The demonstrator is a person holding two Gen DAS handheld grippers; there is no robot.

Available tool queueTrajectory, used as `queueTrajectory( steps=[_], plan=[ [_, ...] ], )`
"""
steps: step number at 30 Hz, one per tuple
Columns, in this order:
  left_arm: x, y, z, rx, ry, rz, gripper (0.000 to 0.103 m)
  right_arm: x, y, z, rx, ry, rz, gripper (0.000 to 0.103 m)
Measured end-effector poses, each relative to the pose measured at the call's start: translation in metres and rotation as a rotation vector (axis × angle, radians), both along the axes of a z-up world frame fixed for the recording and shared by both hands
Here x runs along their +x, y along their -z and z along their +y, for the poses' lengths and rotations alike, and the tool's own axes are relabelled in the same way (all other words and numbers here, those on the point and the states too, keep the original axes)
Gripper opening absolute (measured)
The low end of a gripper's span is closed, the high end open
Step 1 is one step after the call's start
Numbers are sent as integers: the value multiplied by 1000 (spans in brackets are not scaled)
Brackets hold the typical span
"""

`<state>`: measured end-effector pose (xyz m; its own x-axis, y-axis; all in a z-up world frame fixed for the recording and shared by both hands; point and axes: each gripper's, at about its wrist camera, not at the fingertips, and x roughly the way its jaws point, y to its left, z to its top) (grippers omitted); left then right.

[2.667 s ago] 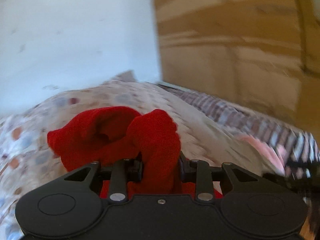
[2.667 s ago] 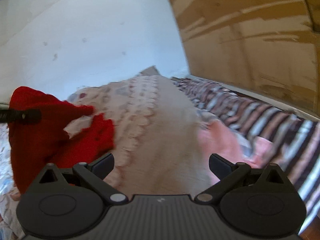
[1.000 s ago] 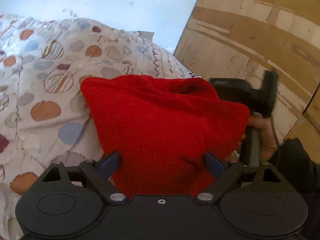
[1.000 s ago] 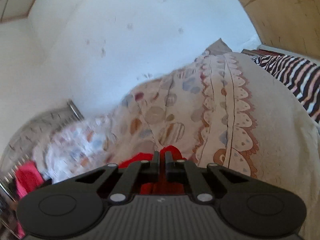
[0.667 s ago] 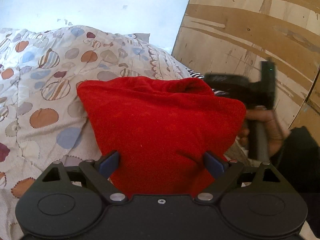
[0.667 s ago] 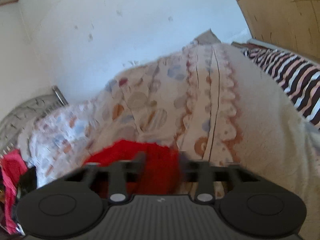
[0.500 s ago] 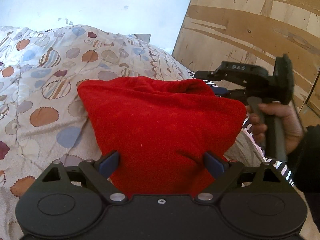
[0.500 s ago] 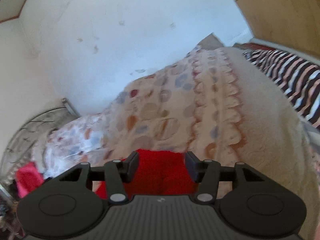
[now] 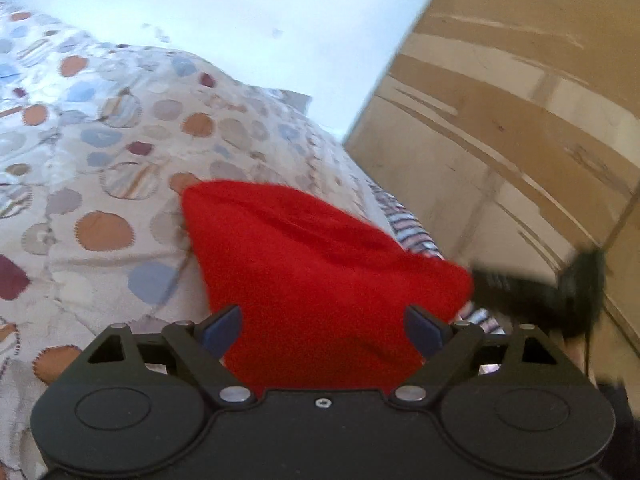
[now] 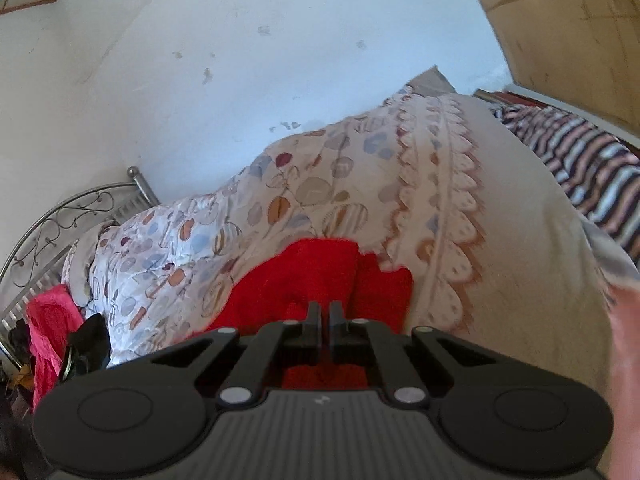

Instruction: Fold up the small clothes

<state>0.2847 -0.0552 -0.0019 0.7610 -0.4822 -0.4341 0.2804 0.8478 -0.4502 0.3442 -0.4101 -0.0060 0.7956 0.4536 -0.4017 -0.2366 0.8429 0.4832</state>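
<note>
The red garment (image 9: 320,280) is lying on the bed's dotted quilt (image 9: 100,160), between the closing, still-spread left tongs (image 9: 322,326). Only the right view is showing the right tongs (image 10: 324,316) pressed together, apparently pinching its edge, and a metal headboard (image 10: 60,220) far left.

A small red fleece garment (image 9: 320,280) lies folded in a plump, roughly triangular heap on a bed's spotted quilt (image 9: 100,152), its edges uneven.
</note>
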Motion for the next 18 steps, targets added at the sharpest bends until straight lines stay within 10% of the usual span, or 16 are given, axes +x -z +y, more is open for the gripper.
queueTrajectory(
  steps=[7, 14, 17, 18],
  plan=[
    [17, 20, -17, 74, -1, 131, 90, -21, 19, -3, -8, 35, 15, 4],
    [14, 29, -19, 60, -1, 135, 90, -43, -24, -4, 43, 8, -114, 53],
    [13, 29, -17, 58, 0, 136, 90, -46, -24, 7, 52, -53, -93, 47],
    [12, 29, -17, 57, 1, 136, 90, -46, -20, 12, 27, -58, -80, 29]
  ],
)
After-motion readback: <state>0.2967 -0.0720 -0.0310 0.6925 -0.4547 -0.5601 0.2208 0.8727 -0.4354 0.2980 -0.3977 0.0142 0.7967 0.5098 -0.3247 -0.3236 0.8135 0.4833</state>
